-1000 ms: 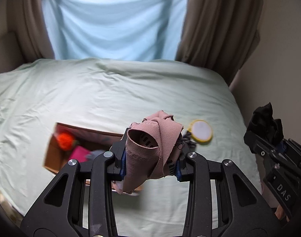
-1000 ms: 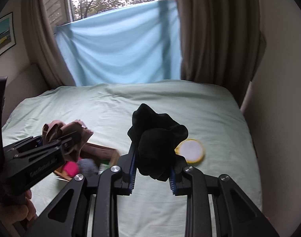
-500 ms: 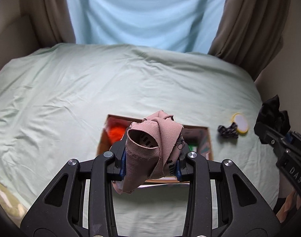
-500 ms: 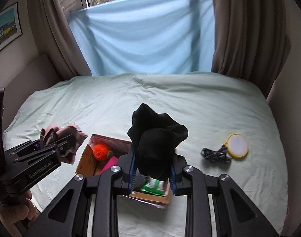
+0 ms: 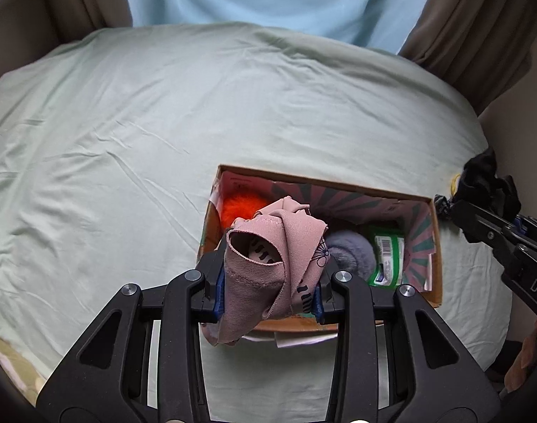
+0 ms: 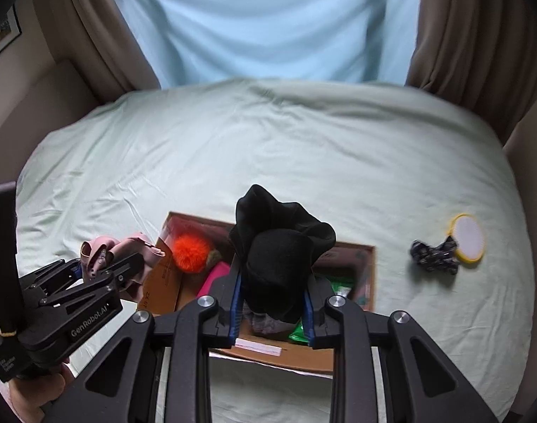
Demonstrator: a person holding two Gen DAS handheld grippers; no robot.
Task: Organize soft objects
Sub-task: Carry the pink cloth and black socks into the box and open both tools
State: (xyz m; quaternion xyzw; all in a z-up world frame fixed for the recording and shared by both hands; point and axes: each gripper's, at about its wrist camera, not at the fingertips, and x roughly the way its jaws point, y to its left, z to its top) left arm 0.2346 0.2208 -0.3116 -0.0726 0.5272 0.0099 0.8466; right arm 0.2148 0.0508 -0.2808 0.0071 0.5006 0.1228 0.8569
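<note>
Brown curtains flank a pale blue drape; a framed picture hangs at left.

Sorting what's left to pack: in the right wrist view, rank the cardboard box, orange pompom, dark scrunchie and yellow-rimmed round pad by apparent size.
1. Cardboard box, largest though partly hidden.
2. Orange pompom.
3. Dark scrunchie and yellow-rimmed round pad look about alike, so I won't rank them.

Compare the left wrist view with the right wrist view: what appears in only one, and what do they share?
Left wrist view only: a grey fluffy ball in the box.
Right wrist view only: a yellow-rimmed disc beside a dark patterned cloth, and a framed picture.
Both: the cardboard box, orange pompom, pink cloth in the left gripper, black cloth in the right gripper.
</note>
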